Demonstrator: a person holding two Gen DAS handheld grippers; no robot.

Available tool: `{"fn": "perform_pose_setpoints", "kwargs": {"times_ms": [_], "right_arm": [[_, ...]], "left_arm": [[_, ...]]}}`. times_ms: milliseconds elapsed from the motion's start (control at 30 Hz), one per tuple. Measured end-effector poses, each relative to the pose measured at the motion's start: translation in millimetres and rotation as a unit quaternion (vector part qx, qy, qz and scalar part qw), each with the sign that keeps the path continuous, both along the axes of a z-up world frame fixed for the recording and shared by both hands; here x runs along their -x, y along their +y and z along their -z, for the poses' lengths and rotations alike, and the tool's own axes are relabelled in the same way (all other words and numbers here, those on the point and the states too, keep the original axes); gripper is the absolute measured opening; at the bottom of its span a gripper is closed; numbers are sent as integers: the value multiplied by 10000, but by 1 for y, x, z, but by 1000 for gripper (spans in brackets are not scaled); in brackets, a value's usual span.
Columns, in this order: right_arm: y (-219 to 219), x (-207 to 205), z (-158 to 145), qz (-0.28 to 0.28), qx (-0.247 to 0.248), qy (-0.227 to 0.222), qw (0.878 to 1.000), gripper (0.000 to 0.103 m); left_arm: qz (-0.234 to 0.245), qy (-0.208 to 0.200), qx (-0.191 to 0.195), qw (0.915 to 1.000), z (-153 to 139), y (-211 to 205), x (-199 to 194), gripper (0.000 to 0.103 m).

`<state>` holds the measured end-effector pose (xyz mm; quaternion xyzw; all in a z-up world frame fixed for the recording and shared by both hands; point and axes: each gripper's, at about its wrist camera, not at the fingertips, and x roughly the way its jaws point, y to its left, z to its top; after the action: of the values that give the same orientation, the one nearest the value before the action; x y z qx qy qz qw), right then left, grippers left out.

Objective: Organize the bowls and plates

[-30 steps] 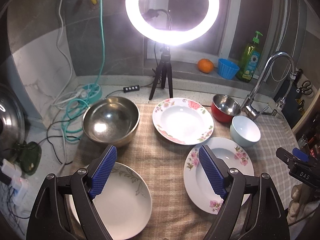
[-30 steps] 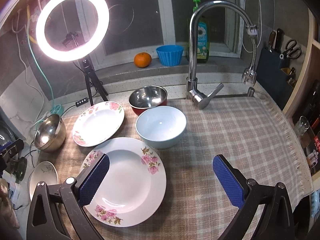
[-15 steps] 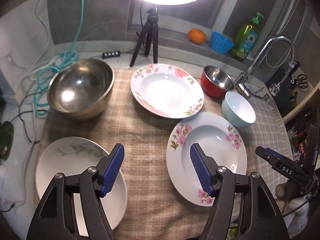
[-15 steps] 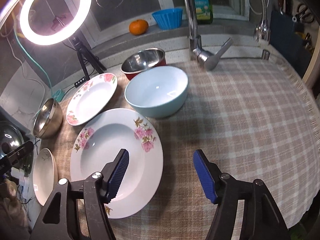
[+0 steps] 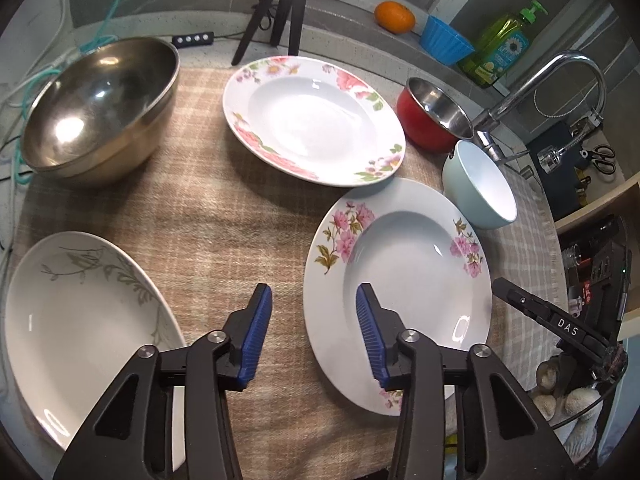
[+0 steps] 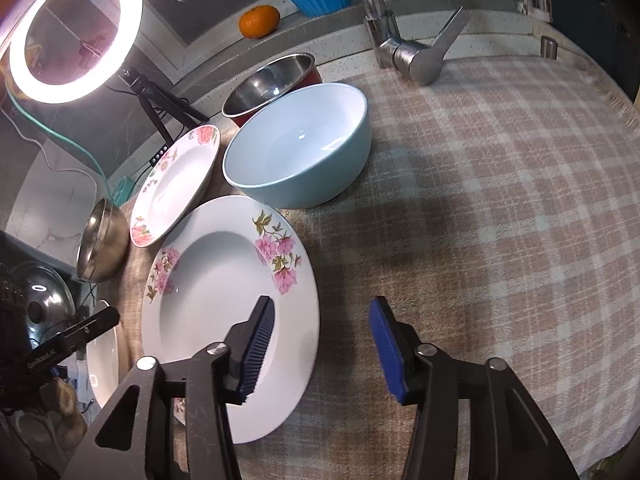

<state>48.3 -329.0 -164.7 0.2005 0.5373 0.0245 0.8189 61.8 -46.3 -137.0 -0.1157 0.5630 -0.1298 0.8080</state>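
Right, I'm low over the checked beige cloth (image 5: 208, 200) on the tabletop, and my landmark is the white deep plate with pink flower sprays (image 5: 400, 272). My left tongs (image 5: 314, 332) straddle that plate's left rim: one blue pad hangs over the bare cloth, the other over the plate's edge. Their jaws have just been closing and stand at a middling gap, pressing on nothing that I can see.

My right tongs (image 6: 322, 346) bracket the same plate's right rim (image 6: 224, 304), one pad above the plate, the other above the cloth. They too have just been narrowing, and I see no pinch on the rim.

Just beyond the landmark plate sits the pale blue ceramic bowl (image 6: 298, 148), its wall nearly touching the plate. Behind that is the red-sided steel bowl (image 5: 434, 118). To the landmark's far left lies the white plate with rose-pink border (image 5: 312, 120); farther left stands the large brass-coloured metal bowl (image 5: 100, 108). Nearest me on the left is the white plate with grey leaf pattern (image 5: 80, 312), well apart from the landmark.
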Motion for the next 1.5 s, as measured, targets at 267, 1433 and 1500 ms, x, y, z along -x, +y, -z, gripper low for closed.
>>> {"fn": "perform_pose_setpoints", "kwargs": {"times_ms": [267, 1433, 1500], "right_arm": [[3, -11, 12, -48, -154, 210, 9996, 32], [11, -20, 18, -251, -378, 377, 9983, 19], [12, -19, 18, -253, -370, 382, 9983, 19]], "left_arm": [[15, 230, 87, 9997, 13, -1, -8, 34], [167, 543, 66, 9984, 28, -9, -17, 20], [166, 543, 59, 9984, 28, -8, -15, 20]]}}
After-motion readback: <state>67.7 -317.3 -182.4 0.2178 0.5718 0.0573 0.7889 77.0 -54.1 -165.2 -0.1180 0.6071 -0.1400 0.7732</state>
